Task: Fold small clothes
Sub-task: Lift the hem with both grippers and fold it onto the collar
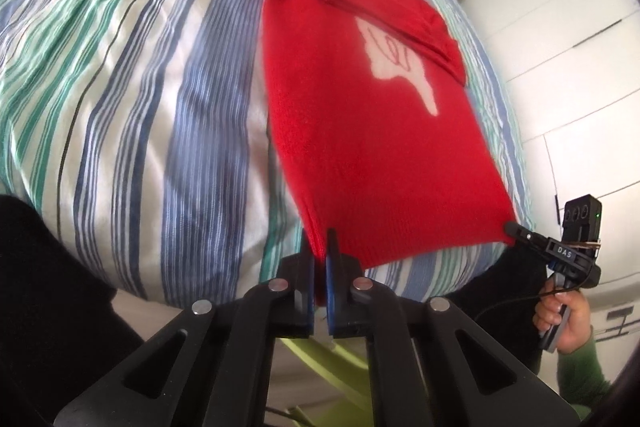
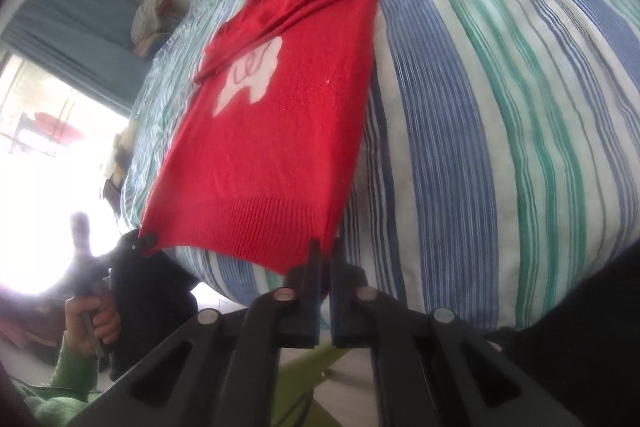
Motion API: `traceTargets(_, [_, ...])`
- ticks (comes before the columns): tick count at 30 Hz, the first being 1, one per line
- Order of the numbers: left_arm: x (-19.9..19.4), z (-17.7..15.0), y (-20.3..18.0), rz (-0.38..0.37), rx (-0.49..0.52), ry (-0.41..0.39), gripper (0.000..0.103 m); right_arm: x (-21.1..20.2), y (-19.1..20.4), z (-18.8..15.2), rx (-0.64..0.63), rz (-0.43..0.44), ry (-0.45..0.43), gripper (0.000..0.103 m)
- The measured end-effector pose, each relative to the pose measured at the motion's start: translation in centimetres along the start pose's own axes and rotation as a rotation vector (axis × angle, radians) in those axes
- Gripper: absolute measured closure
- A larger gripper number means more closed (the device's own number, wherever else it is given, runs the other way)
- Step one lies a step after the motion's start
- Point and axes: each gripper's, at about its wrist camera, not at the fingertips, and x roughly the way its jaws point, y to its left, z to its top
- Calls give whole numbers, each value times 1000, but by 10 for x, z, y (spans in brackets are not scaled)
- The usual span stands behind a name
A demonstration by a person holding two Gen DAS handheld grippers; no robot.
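Note:
A small red knit sweater [image 1: 360, 131] with a white motif lies on a striped bed, its sleeves folded across the chest. My left gripper [image 1: 321, 247] is shut on the hem's left corner. My right gripper [image 1: 512, 229] shows at the right of the left wrist view, shut on the hem's other corner. In the right wrist view the sweater [image 2: 280, 131] stretches away from my right gripper [image 2: 325, 251], which pinches the right hem corner, and my left gripper [image 2: 148, 241] holds the far corner. The hem is lifted slightly off the bed's near edge.
The striped blue, green and white bedcover [image 1: 140, 87] spreads wide to both sides [image 2: 500, 107]. White cupboard doors [image 1: 560, 47] stand at the right. A window and blue curtain [image 2: 80, 27] are at the left. A bundle of cloth [image 2: 154, 17] lies at the bed's far edge.

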Motion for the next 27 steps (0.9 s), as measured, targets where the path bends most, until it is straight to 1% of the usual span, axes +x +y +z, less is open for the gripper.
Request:
traceTargets(3, [-7, 44, -9, -43, -9, -63, 101, 0, 0, 31, 25, 46, -51, 101])
traceTargets(5, [-10, 81, -17, -44, 11, -106, 101, -2, 3, 65, 41, 84, -112, 101])
traceTargets(9, [8, 166, -30, -6, 48, -132, 101, -3, 15, 148, 24, 104, -234, 101])
traceTargets(12, [34, 232, -32, 34, 44, -135, 101, 11, 19, 215, 32, 91, -279, 101])
traceTargets(15, [62, 287, -25, 77, 22, -136, 101, 33, 17, 273, 42, 50, -297, 101])
traceTargets(17, [82, 316, -17, 92, -8, -131, 101, 52, 14, 305, 45, 18, -280, 101])
traceTargets(20, [105, 344, -8, 100, -56, -124, 101, 77, 4, 337, 62, -22, -258, 101])
traceTargets(23, [120, 366, -7, 126, -37, -132, 99, 99, -8, 356, 94, -36, -245, 100])
traceTargets(25, [128, 378, -5, 120, -41, -139, 95, 109, -15, 366, 111, -42, -254, 100])
traceTargets(26, [132, 383, -3, 112, -50, -130, 87, 114, -18, 371, 127, -35, -262, 100])
traceTargets(27, [134, 386, -1, 124, -65, -118, 64, 119, -22, 375, 148, -22, -271, 99])
